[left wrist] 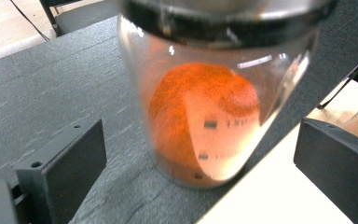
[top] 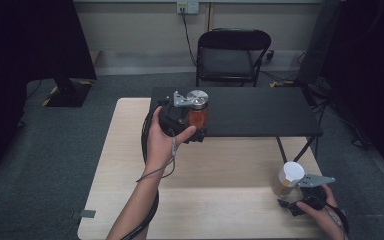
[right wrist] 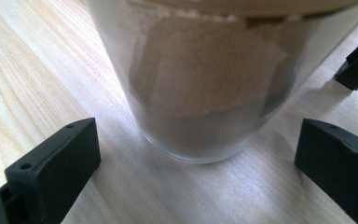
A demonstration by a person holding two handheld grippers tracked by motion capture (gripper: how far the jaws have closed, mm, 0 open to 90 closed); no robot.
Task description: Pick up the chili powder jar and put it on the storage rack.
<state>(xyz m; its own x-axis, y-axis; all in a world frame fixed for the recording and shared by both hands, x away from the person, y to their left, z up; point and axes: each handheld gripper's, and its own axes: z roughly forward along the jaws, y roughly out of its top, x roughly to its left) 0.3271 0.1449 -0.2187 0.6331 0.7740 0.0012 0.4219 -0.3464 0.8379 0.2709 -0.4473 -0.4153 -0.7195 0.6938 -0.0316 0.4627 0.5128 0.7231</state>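
A glass jar of orange powder (top: pixel 197 114) (left wrist: pixel 200 116) with a silver lid stands at the front edge of the black shelf (top: pixel 260 112). My left gripper (top: pixel 189 126) (left wrist: pixel 198 175) is open around the jar, and both jaws stand clear of the glass. On the wooden table (top: pixel 220 170) at the near right stands a second jar (top: pixel 286 181) (right wrist: pixel 200 84), with brown powder and a white lid. My right gripper (top: pixel 291 199) (right wrist: pixel 196 156) is open on either side of it, with a gap at each jaw.
The black shelf (left wrist: pixel 51 93) rests on thin legs (top: pixel 281 149) over the far part of the wooden table. A black folding chair (top: pixel 230 55) stands behind it. Cables trail from both grippers along the forearms. Dark screens flank the room.
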